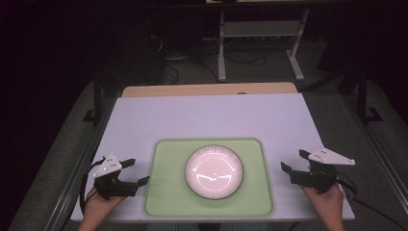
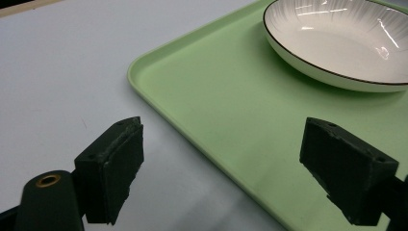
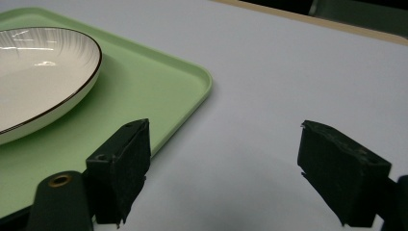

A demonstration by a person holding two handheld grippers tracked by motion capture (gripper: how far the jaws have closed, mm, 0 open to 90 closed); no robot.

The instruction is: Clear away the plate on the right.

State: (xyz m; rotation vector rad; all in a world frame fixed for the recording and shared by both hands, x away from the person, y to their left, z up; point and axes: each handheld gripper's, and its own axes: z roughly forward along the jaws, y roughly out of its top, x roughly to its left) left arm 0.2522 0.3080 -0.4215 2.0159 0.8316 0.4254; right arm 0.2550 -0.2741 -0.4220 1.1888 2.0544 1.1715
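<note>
both grippers, left (image 1: 136, 172) and right (image 1: 292, 161), gape empty beside the green tray (image 1: 163, 192); a clumsy nudge could slide its 1 plate (image 1: 214, 171).

1. Setting: a lab or test room is indicated, not a home.
2. Work surface: a white table (image 1: 207, 115) on a metal frame is seen, with a wooden strip (image 1: 207, 89) along its far edge.
3. Floor: grey carpet (image 1: 269, 67) is shown, strewn with loose cables (image 1: 240, 57).
4. Background: the white legs of a further stand (image 1: 260, 43) are seen; the surroundings are left dark.
</note>
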